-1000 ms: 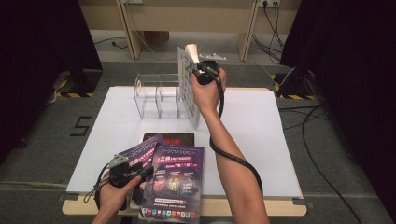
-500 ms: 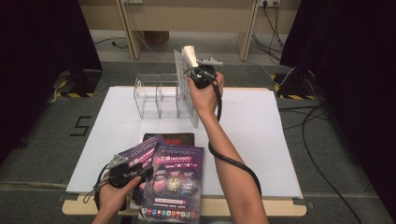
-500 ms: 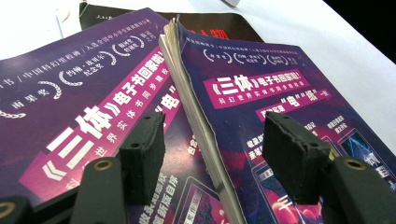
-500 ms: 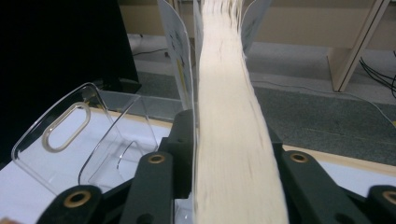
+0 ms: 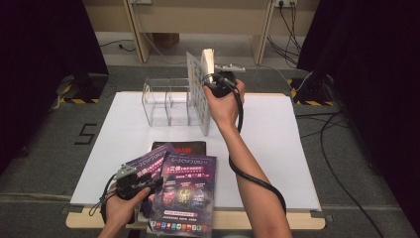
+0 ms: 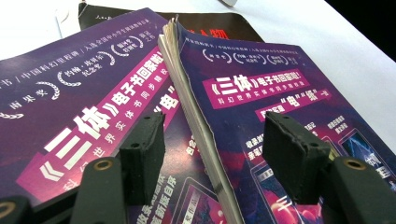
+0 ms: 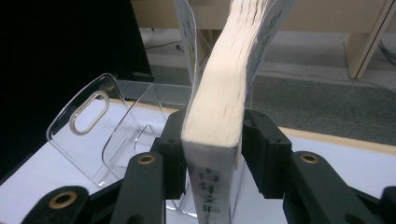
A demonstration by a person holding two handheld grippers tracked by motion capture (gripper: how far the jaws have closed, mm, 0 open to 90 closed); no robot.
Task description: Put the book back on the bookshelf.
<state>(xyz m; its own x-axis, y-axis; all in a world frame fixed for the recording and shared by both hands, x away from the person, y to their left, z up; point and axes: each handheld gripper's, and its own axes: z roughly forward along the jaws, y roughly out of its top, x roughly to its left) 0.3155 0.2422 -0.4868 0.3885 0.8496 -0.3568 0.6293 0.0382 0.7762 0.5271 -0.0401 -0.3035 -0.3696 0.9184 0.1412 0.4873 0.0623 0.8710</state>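
Thick white-paged book (image 7: 215, 116) standing upright at the right end of the clear acrylic divider rack (image 5: 168, 101), between just-widened jaws of the right gripper (image 5: 214, 79); left gripper (image 6: 212, 149) agape over purple glossy magazines (image 5: 185, 186) near the rack.

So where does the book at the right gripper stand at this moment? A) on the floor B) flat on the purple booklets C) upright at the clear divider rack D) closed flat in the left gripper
C: the book stands upright between the right gripper jaws, beside the clear divider rack at the far side of the table.
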